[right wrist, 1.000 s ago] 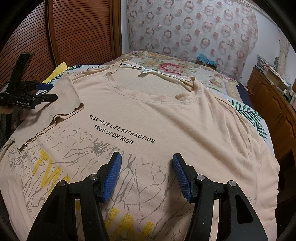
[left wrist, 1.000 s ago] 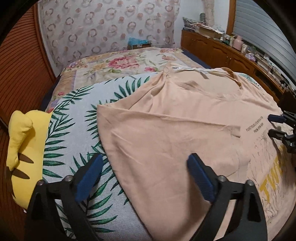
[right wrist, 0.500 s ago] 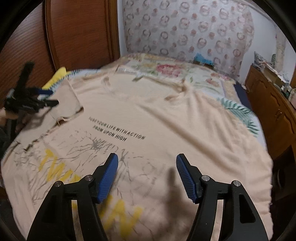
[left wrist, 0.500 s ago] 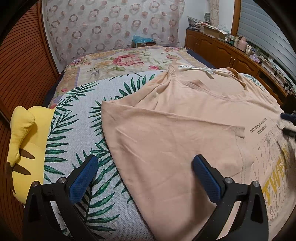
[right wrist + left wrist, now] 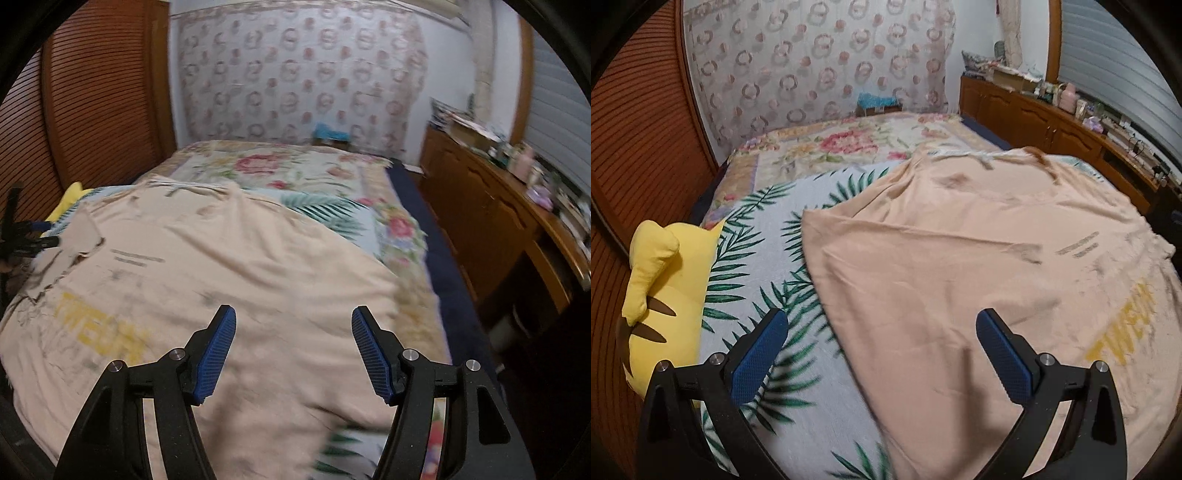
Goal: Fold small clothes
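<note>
A peach T-shirt (image 5: 960,258) with yellow letters and black print lies front up on the bed. Its left sleeve (image 5: 74,240) is folded in over the chest. My left gripper (image 5: 881,314) is open above the shirt's left edge, with nothing between its blue pads. It also shows at the far left of the right wrist view as the left gripper (image 5: 29,236). My right gripper (image 5: 294,310) is open over the right side of the T-shirt (image 5: 240,266), holding nothing. Both views are blurred by motion.
A leaf-print blanket (image 5: 757,240) lies under the shirt, on a floral bedspread (image 5: 842,144). A yellow plush cushion (image 5: 661,288) sits at the bed's left edge. A wooden cabinet (image 5: 498,221) with clutter on top runs along the right side. Slatted wooden doors (image 5: 92,103) stand on the left.
My right gripper has swung to the right across the shirt and its jaws stand slightly wider. It has left the left wrist view. My left gripper has shifted a little.
</note>
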Demonstrator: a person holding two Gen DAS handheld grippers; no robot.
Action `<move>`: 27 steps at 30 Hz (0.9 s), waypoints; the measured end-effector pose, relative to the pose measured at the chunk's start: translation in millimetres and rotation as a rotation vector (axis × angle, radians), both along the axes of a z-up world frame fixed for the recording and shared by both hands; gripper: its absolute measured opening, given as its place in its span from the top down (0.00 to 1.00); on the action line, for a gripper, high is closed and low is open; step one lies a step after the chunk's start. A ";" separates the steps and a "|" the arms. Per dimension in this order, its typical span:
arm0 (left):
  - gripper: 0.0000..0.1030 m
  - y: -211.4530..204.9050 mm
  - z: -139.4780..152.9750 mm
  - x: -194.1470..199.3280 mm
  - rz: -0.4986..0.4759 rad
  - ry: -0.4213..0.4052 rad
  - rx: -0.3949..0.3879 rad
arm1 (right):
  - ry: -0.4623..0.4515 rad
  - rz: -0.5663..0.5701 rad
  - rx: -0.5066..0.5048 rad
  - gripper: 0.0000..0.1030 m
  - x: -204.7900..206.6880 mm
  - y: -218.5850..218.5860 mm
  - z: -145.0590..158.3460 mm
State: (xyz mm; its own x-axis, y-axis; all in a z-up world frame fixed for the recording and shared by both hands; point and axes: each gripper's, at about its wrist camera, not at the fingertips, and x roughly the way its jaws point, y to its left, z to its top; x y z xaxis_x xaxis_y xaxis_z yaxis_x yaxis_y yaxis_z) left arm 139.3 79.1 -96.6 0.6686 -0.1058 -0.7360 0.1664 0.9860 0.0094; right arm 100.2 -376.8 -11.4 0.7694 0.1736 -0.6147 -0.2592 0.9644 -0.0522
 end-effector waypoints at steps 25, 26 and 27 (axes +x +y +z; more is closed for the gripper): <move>0.01 -100.8 36.4 -69.1 -0.183 -0.118 -0.125 | 0.130 -0.129 0.137 0.35 6.3 -52.8 -22.9; 0.01 -102.9 35.2 -69.7 -0.185 -0.116 -0.123 | 0.136 -0.131 0.144 0.35 7.1 -53.9 -22.8; 0.01 -104.6 34.3 -70.0 -0.186 -0.114 -0.122 | 0.140 -0.132 0.150 0.35 7.8 -52.7 -23.0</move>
